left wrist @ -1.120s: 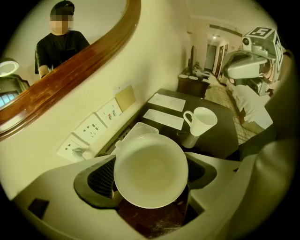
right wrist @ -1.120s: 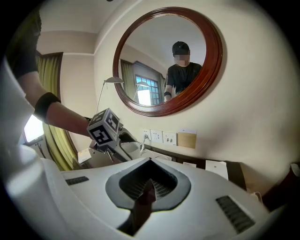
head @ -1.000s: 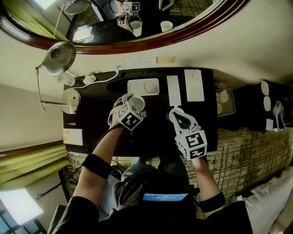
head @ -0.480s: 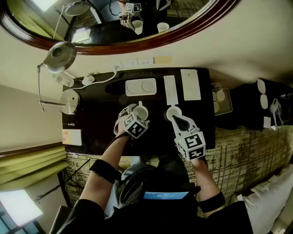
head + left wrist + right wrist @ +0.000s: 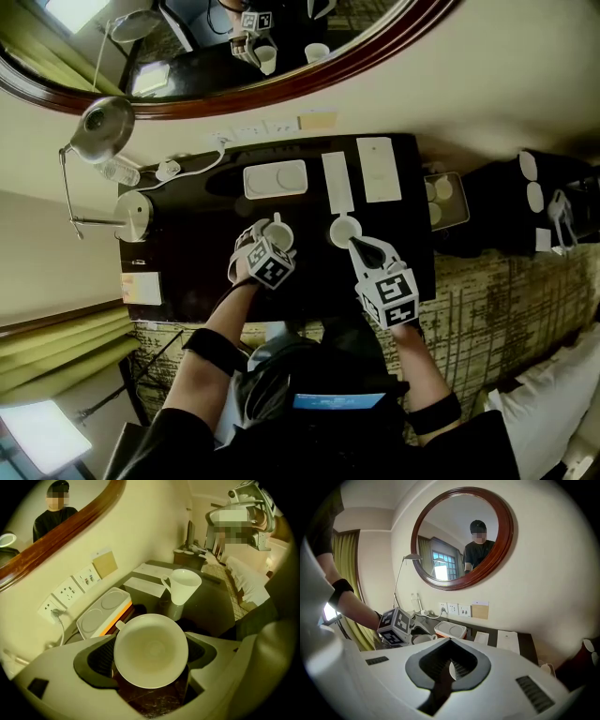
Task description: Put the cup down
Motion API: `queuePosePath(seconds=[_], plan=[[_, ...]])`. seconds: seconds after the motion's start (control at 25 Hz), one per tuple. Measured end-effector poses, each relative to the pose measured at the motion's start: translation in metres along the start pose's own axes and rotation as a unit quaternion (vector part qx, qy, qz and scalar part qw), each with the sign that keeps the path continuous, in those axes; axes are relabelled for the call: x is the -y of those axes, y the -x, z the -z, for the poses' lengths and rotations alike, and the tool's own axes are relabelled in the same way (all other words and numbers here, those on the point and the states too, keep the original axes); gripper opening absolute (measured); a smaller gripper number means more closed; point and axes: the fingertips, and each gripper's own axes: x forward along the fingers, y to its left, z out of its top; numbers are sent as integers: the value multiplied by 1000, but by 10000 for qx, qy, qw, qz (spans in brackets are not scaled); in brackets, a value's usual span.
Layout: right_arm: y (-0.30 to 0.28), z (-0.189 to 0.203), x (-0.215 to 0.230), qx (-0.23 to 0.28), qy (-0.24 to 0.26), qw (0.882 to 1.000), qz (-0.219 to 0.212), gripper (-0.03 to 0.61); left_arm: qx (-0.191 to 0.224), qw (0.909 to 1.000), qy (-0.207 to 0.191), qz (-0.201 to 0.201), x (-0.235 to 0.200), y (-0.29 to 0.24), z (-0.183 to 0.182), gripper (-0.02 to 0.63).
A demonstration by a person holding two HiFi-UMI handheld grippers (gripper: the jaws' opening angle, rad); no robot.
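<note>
A white cup (image 5: 280, 233) sits between the pads of my left gripper (image 5: 271, 238), low over the dark table (image 5: 187, 258). In the left gripper view I look into the cup's mouth (image 5: 150, 649), with both pads (image 5: 99, 660) pressed against its sides. I cannot tell whether its base touches the table. A second white cup (image 5: 342, 231) stands free on the table to the right, its handle (image 5: 165, 581) pointing left. My right gripper (image 5: 355, 245) is shut with nothing in it, its tip just beside that cup.
A white tray (image 5: 275, 179) with two round hollows lies at the back by the wall sockets (image 5: 70, 590). Two white cards (image 5: 336, 183) lie to its right. A desk lamp (image 5: 98, 122) stands far left. A round mirror (image 5: 461, 536) hangs above.
My left gripper has carried the cup away from the white tray, toward the table's middle, and lower. The right gripper has shifted only slightly beside the second cup.
</note>
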Motion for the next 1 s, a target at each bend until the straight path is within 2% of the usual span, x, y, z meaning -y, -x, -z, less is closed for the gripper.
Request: queuePosePath(seconds=[0.44,0.68,1.0], plan=[[2,0,4,-36,53,10000,29,9,165,9998,53,-94,4,-8,6,424],[2,1,2,-38,42,10000,12,9,140,9998,133,-17,7,-6,11,474],[4,2,-5,-36,69,10000,33,9,309,9994,60,-150,4,25,13,483]])
